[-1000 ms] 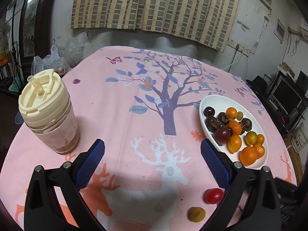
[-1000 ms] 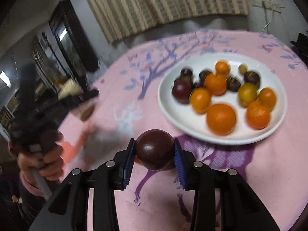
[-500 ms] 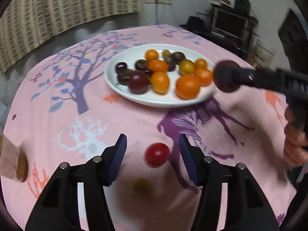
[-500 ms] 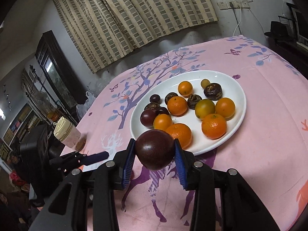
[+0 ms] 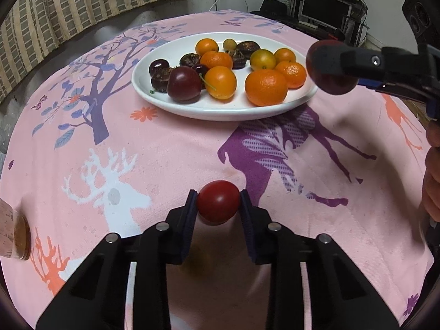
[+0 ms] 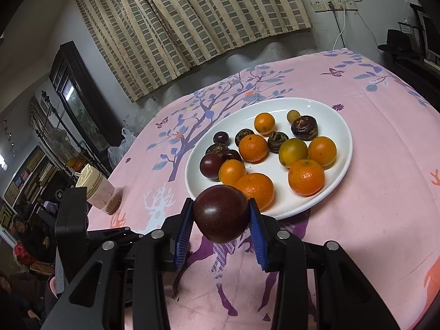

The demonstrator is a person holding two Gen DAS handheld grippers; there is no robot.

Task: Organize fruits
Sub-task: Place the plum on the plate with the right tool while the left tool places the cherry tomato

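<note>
A: What is the left gripper holding?

B: A small red tomato. The 2 fingers are pressed on its sides, with only the tomato's width between them. It sits low over the pink cloth on the counter, near the front edge.

A: And the right gripper?

B: It has a big dark purple plum squeezed between its blue pads. The plum fills the gap. It hangs just in front of the near rim of the white plate.

A: Can you see that plum from the other side too?

B: Yes. In the left view the plum is up in the air just off the right end of the plate, not touching it.

A: What is on the plate?

B: Lots of fruit. There are orange mandarins, a yellow-green one, dark wrinkly round ones, shiny dark cherries and another plum. They sit close, many touching.

A: Anything else on the counter?

B: A cup with a cream lid stands well to the left of the plate. Behind it is a striped curtain.
</note>
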